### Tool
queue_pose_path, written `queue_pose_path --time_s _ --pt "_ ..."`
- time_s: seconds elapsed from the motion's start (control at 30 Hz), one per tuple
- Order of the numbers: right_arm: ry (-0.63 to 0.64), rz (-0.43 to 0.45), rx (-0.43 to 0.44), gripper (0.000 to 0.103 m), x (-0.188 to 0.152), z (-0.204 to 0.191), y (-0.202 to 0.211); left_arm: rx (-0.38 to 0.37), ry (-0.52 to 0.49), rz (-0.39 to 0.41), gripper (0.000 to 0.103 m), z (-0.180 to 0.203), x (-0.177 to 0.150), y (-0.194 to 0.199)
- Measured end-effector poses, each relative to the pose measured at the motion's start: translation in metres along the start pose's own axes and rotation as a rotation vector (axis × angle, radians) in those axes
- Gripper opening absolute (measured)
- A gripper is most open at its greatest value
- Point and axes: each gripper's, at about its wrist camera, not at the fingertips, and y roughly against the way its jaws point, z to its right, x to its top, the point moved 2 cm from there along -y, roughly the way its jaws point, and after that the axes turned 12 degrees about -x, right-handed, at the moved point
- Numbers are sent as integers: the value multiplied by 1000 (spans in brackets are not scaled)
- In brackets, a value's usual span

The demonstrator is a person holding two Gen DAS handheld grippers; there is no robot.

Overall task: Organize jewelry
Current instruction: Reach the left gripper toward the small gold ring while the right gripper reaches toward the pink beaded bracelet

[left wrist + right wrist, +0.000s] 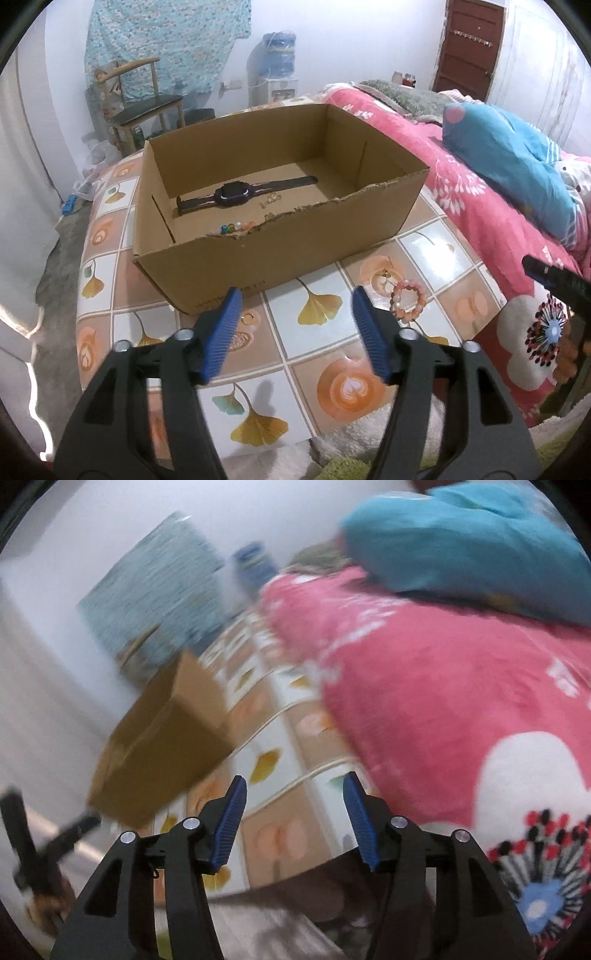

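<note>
Two open claws, one bracelet

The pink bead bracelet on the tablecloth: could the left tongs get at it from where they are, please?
Probably yes. The pink bead bracelet lies in the open on the tablecloth, just right of the open, empty left tongs, with nothing between them; the cardboard box sits behind it.

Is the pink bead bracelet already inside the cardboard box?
No, the pink bead bracelet lies on the patterned table, outside the cardboard box.
</note>
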Motion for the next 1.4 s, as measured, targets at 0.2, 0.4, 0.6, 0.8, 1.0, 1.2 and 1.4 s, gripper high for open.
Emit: queue_pose_path --time_s 0.2,0.4,0.6,0.8,1.0,1.2,1.4 --pt "210 14 38 58 -17 -30 -7 41 4 -21 67 7 -4 0" --pt "374 87 55 58 -30 -56 0 65 32 -18 68 3 -3 3" --pt "377 90 91 58 -34 -59 3 71 37 -17 69 2 -5 2" --pt "434 44 144 58 -39 -82 -4 79 61 6 69 -7 -26 11" --pt "491 -39 222 58 -42 -129 -17 75 27 7 69 -20 -42 4" --pt "510 -105 227 58 -43 -166 -34 64 -2 -2 61 -37 -37 -24" --pt "522 -177 177 58 -46 -194 -63 9 -4 -4 49 -55 -31 -46"
